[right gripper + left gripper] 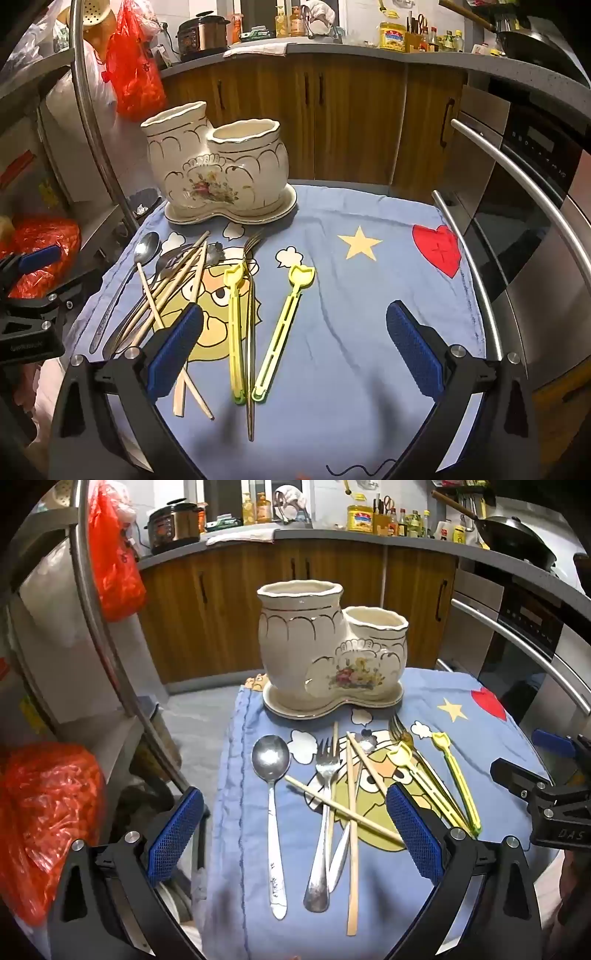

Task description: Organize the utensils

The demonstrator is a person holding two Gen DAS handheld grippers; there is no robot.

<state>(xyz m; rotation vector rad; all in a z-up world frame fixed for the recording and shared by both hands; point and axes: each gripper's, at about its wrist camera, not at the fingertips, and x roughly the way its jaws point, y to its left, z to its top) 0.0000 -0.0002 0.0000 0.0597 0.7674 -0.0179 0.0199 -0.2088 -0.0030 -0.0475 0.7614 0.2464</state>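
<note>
A cream ceramic utensil holder [328, 646] with two openings stands on its saucer at the far end of a blue cloth-covered table; it also shows in the right wrist view [221, 173]. Loose on the cloth lie a metal spoon [271, 771], a metal fork [323, 812], several wooden chopsticks [352, 849], a gold fork [399, 731] and two yellow plastic tongs [280, 328]. My left gripper [295, 834] is open and empty above the spoon, fork and chopsticks. My right gripper [295, 354] is open and empty above the yellow tongs.
The blue cartoon cloth [369, 295] covers the small table. A steel oven with a bar handle [517, 177] stands to the right. Red plastic bags [114, 561] hang on a metal rack to the left. Wooden cabinets and a cluttered counter lie behind.
</note>
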